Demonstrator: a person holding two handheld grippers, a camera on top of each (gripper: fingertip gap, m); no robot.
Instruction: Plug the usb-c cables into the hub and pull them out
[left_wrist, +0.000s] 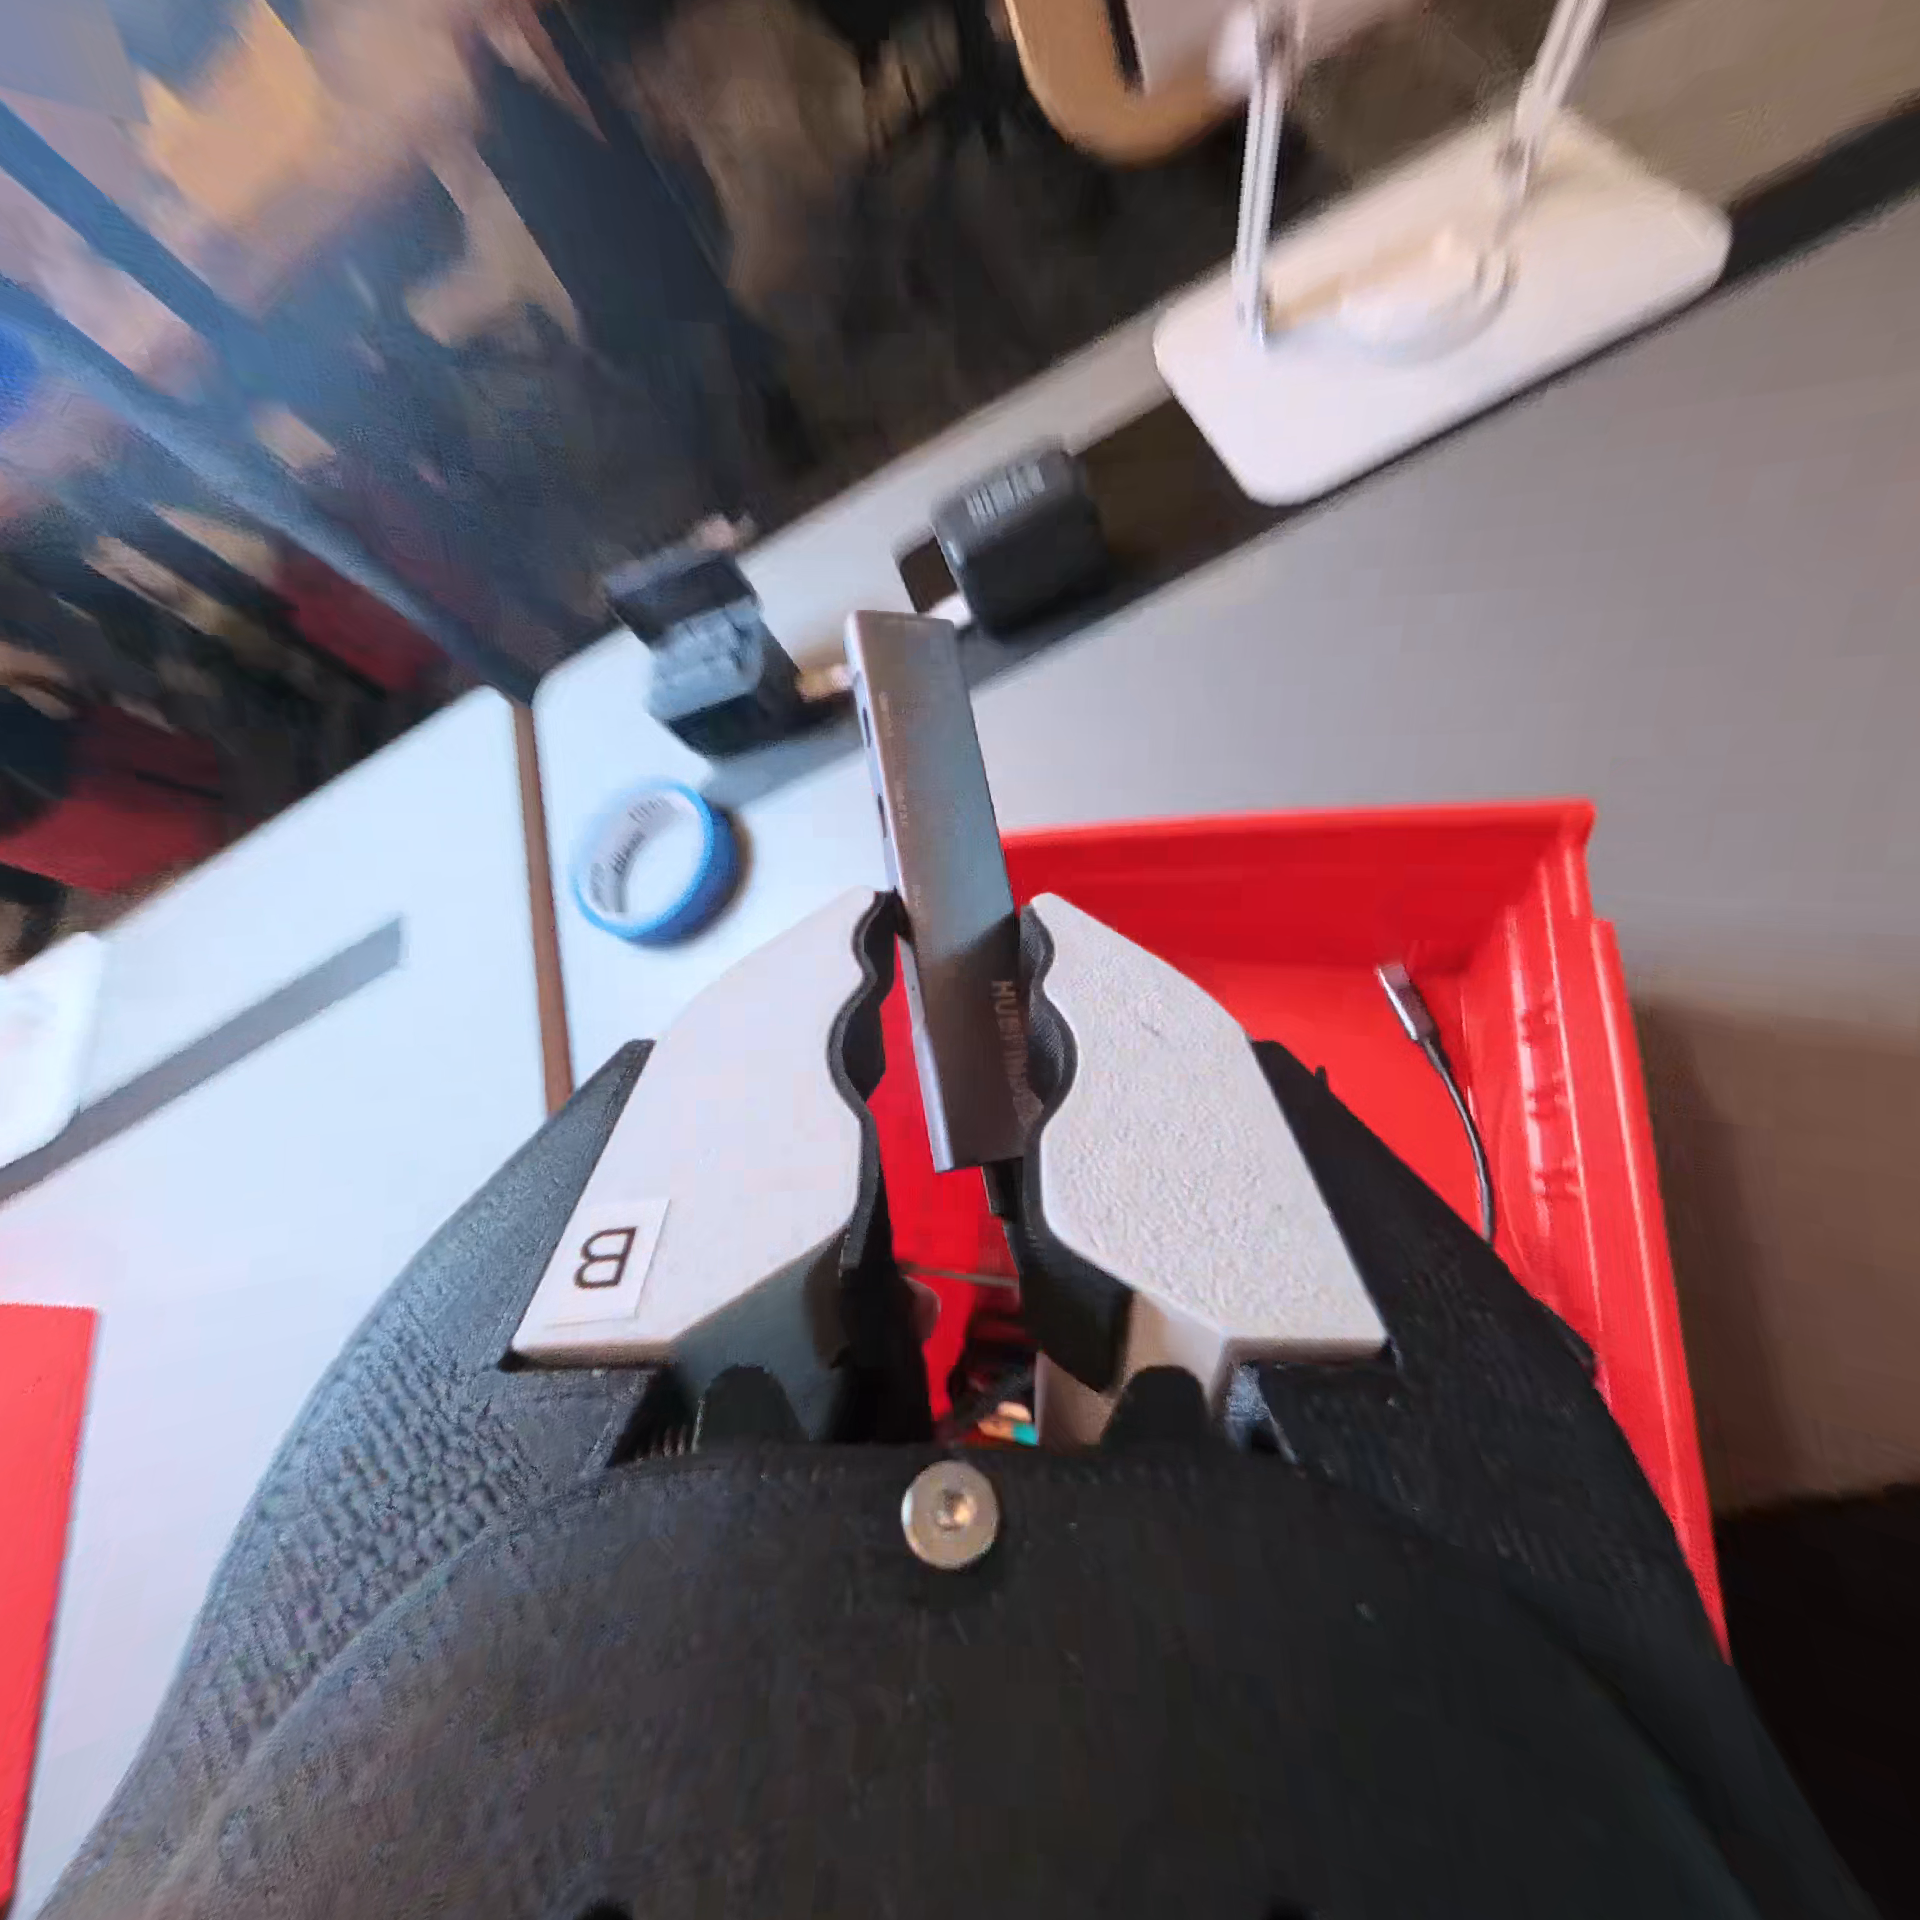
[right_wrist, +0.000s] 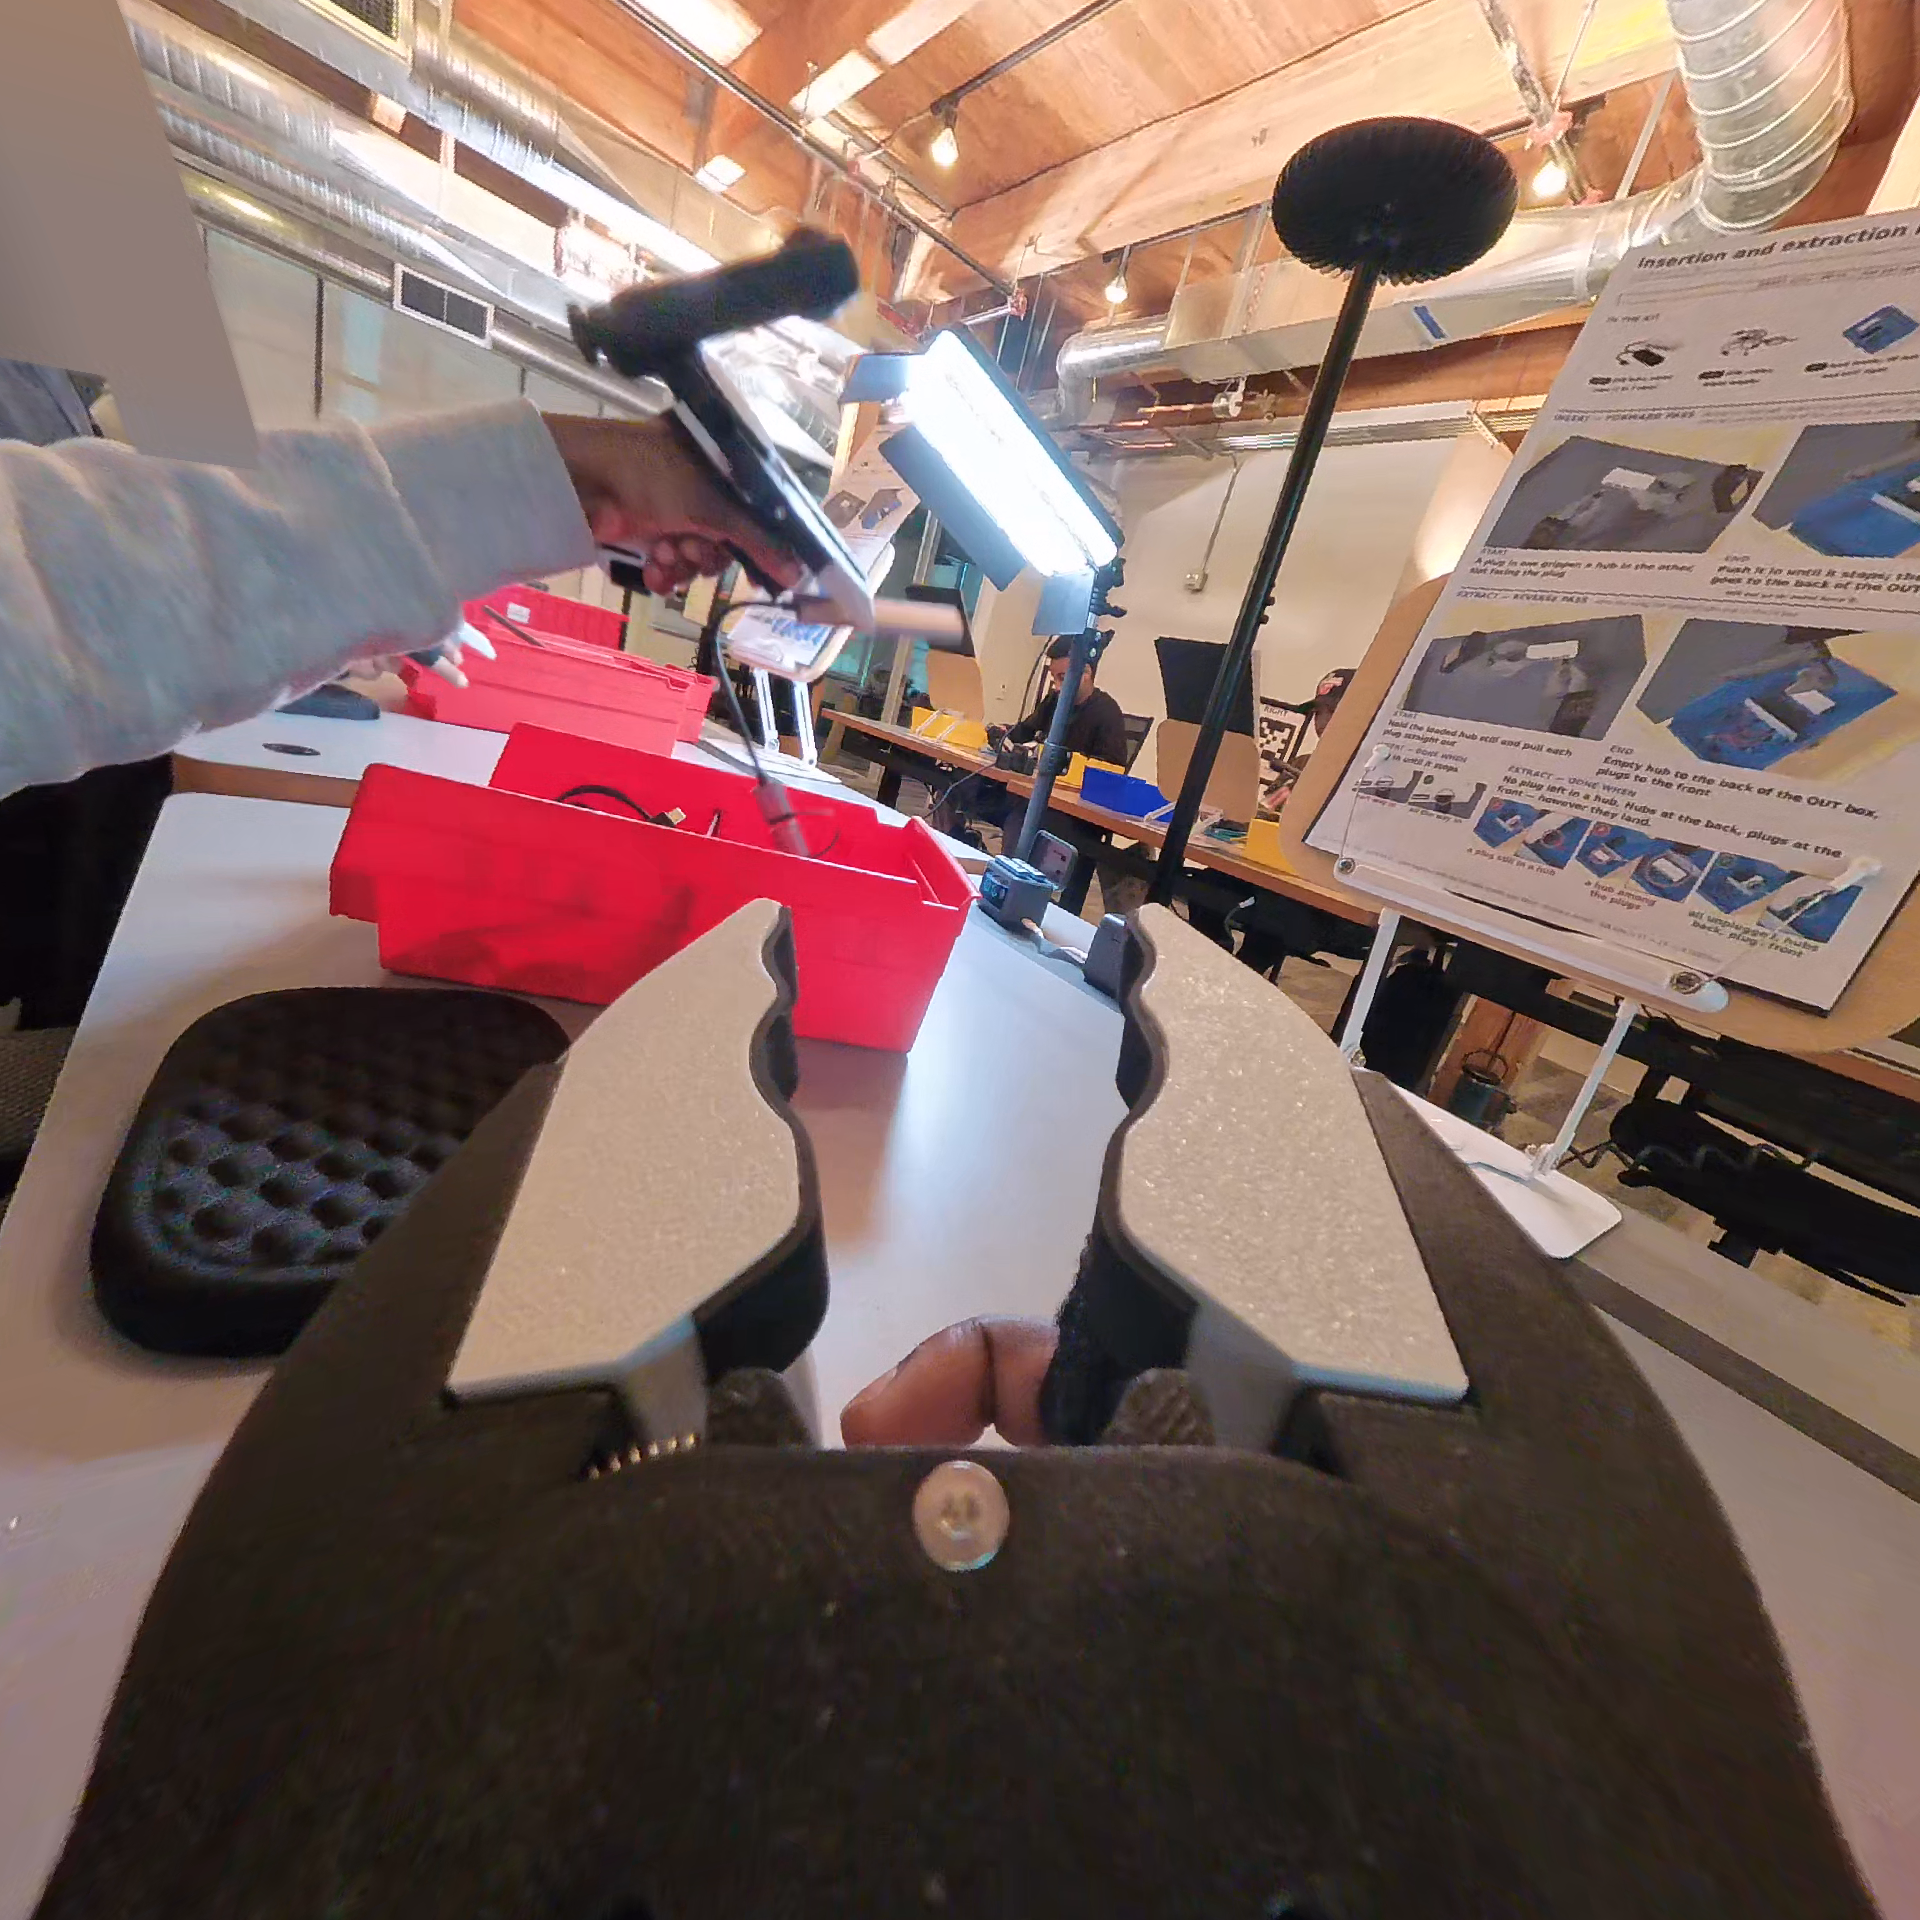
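Left tool pinches the hub above the red bin; right tool gapes, level.

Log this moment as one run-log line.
left gripper: shut on hub | right gripper: open, empty | red bin: cables inside

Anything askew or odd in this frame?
Only slightly: the hub sits tilted in the left tool, gripped near one end. The right tool is open and empty. Nothing spilled or damaged.
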